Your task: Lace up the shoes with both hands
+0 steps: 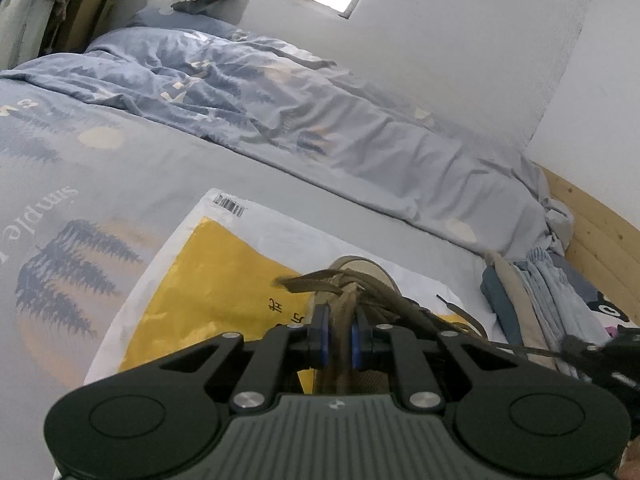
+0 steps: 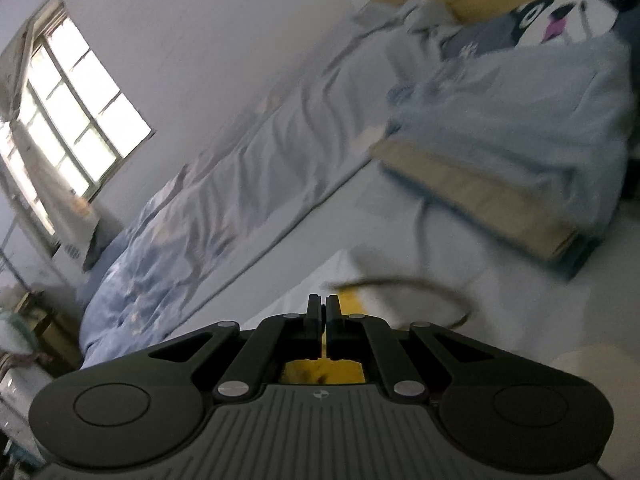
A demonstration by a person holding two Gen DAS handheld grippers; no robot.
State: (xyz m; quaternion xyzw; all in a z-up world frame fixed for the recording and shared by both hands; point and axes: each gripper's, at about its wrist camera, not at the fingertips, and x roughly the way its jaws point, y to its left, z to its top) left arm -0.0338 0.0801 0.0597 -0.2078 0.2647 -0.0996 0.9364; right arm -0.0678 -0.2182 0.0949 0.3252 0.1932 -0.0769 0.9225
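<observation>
A bed (image 1: 132, 168) dressed in a grey-blue sheet printed with dark pine trees serves as the work surface, with a rumpled duvet (image 1: 248, 92) pushed back toward the wall, probably to leave a flat patch free. A stack of folded clothes (image 1: 536, 300) sits off to the side near the wooden bed frame (image 1: 600, 232), out of the way of the work. On the cleared patch lies a white and yellow plastic bag (image 1: 224, 264), seemingly spread there to keep the footwear off the bedding. On that bag rests the shoe (image 1: 360, 276), a tan canvas one with its toe pointing away from the left wrist camera, so that the eyelet rows face the person. The left gripper (image 1: 340, 340) has its blue-padded jaws nearly closed around the upper part of the shoe, at what looks like the tongue or the edge of the lacing flap, which would steady the shoe against a pull. From the crossed lacing a brown shoelace (image 1: 524, 350) runs out taut toward the right gripper (image 1: 592, 354), seen at the edge of that view. In its own view the right gripper (image 2: 321, 314) has its jaws pressed together; the lace curves off beside them, but blur hides whether it is actually pinched.
</observation>
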